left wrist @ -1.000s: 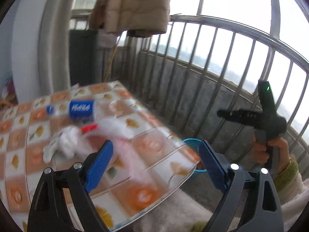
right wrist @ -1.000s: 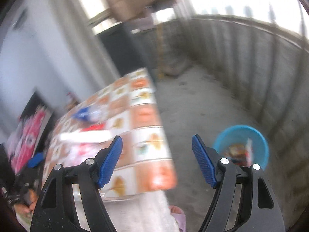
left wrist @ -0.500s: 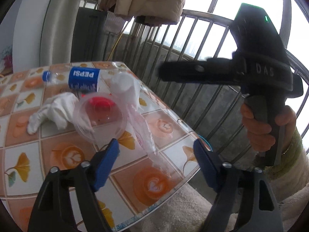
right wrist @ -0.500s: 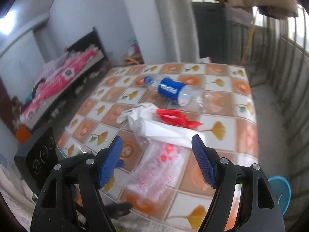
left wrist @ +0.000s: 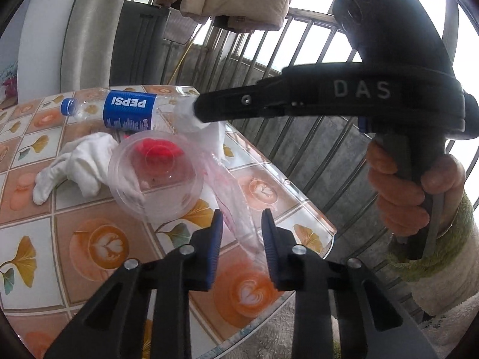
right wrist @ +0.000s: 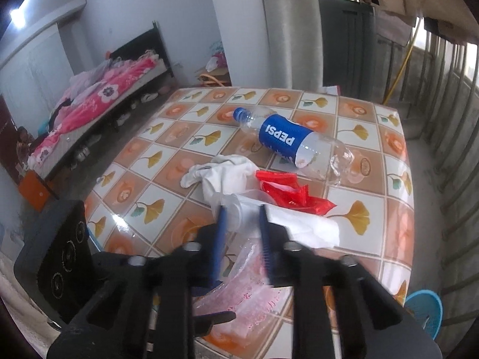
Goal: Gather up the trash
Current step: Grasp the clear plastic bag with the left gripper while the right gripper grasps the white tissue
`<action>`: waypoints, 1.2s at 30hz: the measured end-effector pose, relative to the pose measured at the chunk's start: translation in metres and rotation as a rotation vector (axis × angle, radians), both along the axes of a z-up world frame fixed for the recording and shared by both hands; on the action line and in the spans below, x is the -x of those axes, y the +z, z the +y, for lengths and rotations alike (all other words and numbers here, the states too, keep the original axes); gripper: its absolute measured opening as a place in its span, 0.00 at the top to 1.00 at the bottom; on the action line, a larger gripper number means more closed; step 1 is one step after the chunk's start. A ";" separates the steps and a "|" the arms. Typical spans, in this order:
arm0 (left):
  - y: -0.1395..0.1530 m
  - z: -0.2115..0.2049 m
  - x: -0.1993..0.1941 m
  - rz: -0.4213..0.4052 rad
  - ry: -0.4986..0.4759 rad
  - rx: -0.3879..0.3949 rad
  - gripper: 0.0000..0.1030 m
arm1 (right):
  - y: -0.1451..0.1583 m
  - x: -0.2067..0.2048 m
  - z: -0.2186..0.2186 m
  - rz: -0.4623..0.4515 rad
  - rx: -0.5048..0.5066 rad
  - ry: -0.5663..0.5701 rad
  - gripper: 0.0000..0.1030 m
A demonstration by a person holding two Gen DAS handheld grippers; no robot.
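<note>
1. Left wrist view: we see the clear plastic bag (left wrist: 236,209) lying on the tiled surface (left wrist: 98,239), its tail between our closing left claw (left wrist: 242,233).
2. Our right claw (left wrist: 197,110) is closing, pinching white tissue (left wrist: 206,128).
3. Clear cup (left wrist: 155,176), white glove (left wrist: 80,164) and Pepsi bottle (left wrist: 128,113) lie beside.
4. A blue basin (right wrist: 425,308) sits on the floor.

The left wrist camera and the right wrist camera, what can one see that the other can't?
Only the left wrist view shows the person's hand gripping the right gripper, whose jaws are closing on white tissue.

Only the right wrist view shows the bed and the blue bin.

Both show the Pepsi bottle, white glove, red wrapper and pink plastic bag, on which the left gripper is closing.
</note>
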State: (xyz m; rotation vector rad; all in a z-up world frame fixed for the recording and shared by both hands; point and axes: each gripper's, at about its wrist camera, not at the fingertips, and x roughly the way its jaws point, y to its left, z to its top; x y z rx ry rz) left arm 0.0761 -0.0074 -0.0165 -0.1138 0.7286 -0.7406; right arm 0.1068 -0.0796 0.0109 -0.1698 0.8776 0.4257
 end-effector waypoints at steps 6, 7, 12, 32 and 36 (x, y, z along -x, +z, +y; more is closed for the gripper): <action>0.003 0.001 0.002 -0.011 -0.003 0.006 0.88 | 0.010 0.006 -0.010 -0.032 -0.032 -0.041 1.00; 0.003 0.001 0.003 -0.016 -0.004 0.007 0.89 | 0.012 0.006 -0.012 -0.036 -0.036 -0.048 1.00; 0.007 -0.001 0.006 -0.037 -0.010 0.006 0.93 | 0.022 0.009 -0.022 -0.066 -0.064 -0.085 1.00; 0.011 -0.007 0.014 -0.071 -0.034 -0.010 0.94 | 0.023 0.022 -0.039 -0.033 -0.043 -0.129 0.62; 0.012 -0.008 0.015 -0.078 -0.037 -0.018 0.94 | 0.009 0.019 -0.037 0.000 -0.004 -0.137 0.62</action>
